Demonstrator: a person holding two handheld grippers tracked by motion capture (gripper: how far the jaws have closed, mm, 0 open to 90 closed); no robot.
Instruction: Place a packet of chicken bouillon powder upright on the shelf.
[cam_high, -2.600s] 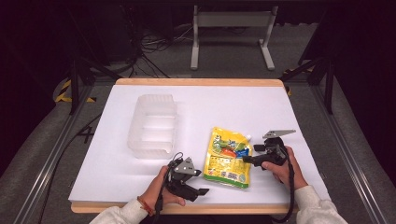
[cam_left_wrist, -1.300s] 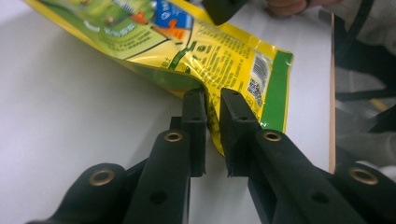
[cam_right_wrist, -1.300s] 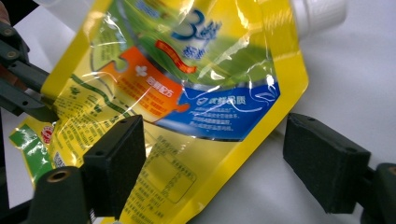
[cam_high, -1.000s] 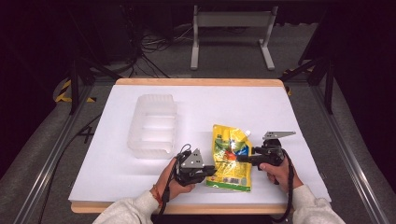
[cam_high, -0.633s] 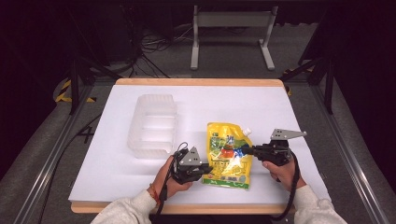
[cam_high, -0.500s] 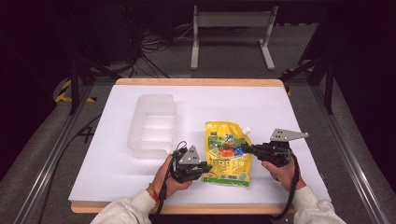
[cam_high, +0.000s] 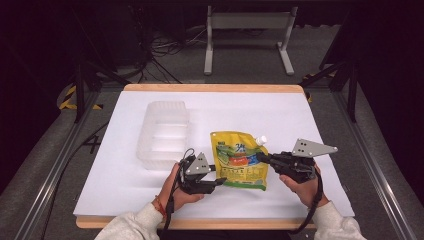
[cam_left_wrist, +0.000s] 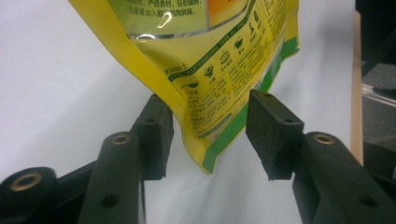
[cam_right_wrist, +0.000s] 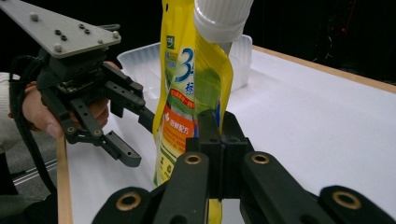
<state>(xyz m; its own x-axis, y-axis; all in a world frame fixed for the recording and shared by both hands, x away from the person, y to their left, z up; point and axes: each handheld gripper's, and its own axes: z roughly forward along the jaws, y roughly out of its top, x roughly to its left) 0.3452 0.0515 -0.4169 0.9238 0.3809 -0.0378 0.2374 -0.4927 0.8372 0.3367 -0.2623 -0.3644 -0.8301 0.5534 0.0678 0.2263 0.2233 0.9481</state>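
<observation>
A yellow spouted pouch with a white cap is lifted at its right side off the white table. My right gripper is shut on the pouch's edge below the cap; in the right gripper view the jaws pinch the pouch under its cap. My left gripper sits at the pouch's lower left corner. Its jaws have just been opening: in the left gripper view the pouch's corner hangs between the spread jaws, with one pad apart from it. The left gripper also faces the right gripper's camera.
A clear plastic tray with compartments stands to the left of the pouch, also behind it in the right gripper view. The white sheet covers a wooden tabletop. A metal stand and cables lie on the floor beyond.
My right gripper has closed on the pouch's edge and risen, tipping the pouch up from flat. The left gripper's jaws have spread apart at the pouch's corner.
</observation>
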